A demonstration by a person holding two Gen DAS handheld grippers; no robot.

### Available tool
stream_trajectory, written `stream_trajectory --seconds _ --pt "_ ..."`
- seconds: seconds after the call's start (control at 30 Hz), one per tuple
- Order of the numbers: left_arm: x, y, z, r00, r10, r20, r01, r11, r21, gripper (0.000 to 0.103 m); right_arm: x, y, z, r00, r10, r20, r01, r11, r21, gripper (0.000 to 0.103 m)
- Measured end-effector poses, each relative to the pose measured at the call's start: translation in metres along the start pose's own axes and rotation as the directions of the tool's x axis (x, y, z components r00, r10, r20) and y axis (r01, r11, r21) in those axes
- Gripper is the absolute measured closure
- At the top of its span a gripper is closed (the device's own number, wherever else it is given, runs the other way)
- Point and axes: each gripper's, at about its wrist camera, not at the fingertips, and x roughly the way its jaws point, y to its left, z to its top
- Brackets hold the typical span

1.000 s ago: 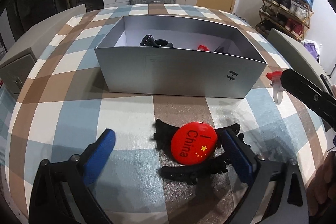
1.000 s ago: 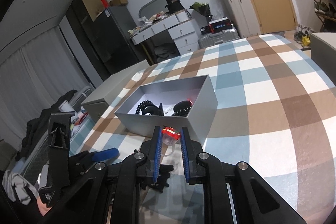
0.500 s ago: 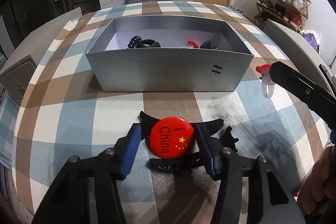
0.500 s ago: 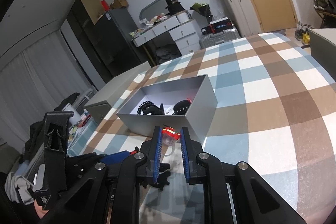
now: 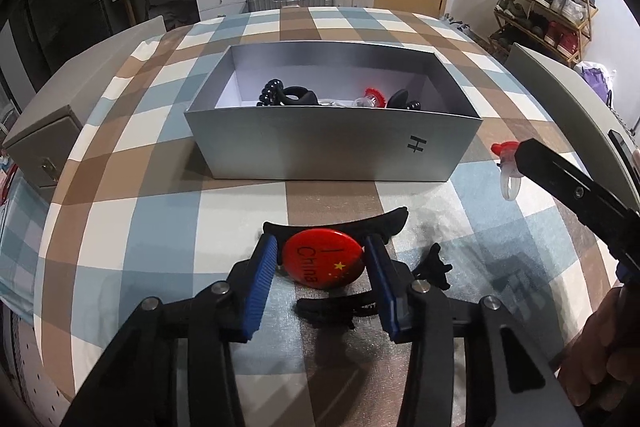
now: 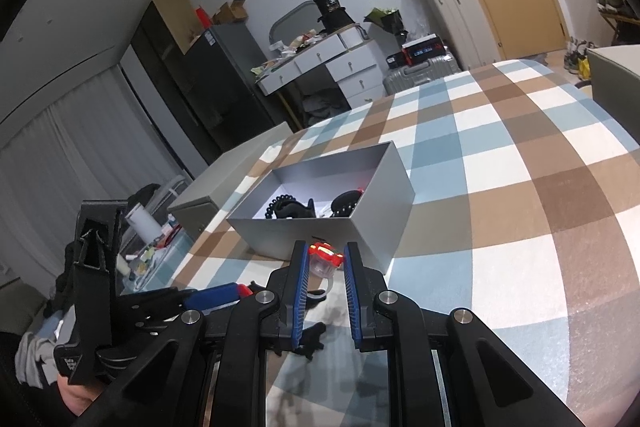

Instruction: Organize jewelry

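several pieces already lie in the silver box (image 5: 332, 151) at mid-frame; my left gripper (image 5: 320, 259) has just been closing on the red badge (image 5: 324, 263) low centre, my right gripper (image 6: 325, 267) clenched on a red-topped ring (image 6: 325, 259), both still unboxed.

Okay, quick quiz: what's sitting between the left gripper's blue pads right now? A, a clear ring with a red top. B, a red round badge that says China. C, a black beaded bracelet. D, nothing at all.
B: the red China badge lies between the left gripper pads, on top of a black hair claw; the clear ring is in the right gripper.
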Motion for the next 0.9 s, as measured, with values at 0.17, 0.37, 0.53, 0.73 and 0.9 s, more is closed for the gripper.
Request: stream_trajectory --seconds 0.17,0.37,0.53,0.73,0.9 --pt "-0.003 0.003 -0.001 1.0 -0.013 -0.002 0.013 1.0 -0.015 0.063 0.0 -0.002 -0.001 1.0 0.0 -0.003 0.0 1.0 0.007 0.086" --pt "-0.005 0.004 -0.002 0.999 -0.034 -0.004 0.034 0.999 0.004 0.063 0.002 0.0 -0.002 1.0 -0.002 -0.012 0.002 1.0 0.002 0.086" --pt "-0.003 0.01 -0.005 0.997 -0.067 -0.03 0.067 0.998 -0.017 0.063 0.003 0.001 -0.003 1.0 -0.001 -0.014 0.001 1.0 0.0 0.086" --pt "-0.011 0.016 -0.006 0.996 -0.083 -0.036 0.083 0.997 -0.004 0.063 0.004 0.001 -0.004 1.0 -0.001 -0.02 0.001 1.0 0.001 0.086" --pt "-0.01 0.016 -0.008 0.994 -0.092 -0.064 0.092 0.996 0.008 0.063 0.005 0.001 -0.004 1.0 -0.002 -0.022 0.002 1.0 0.001 0.086"
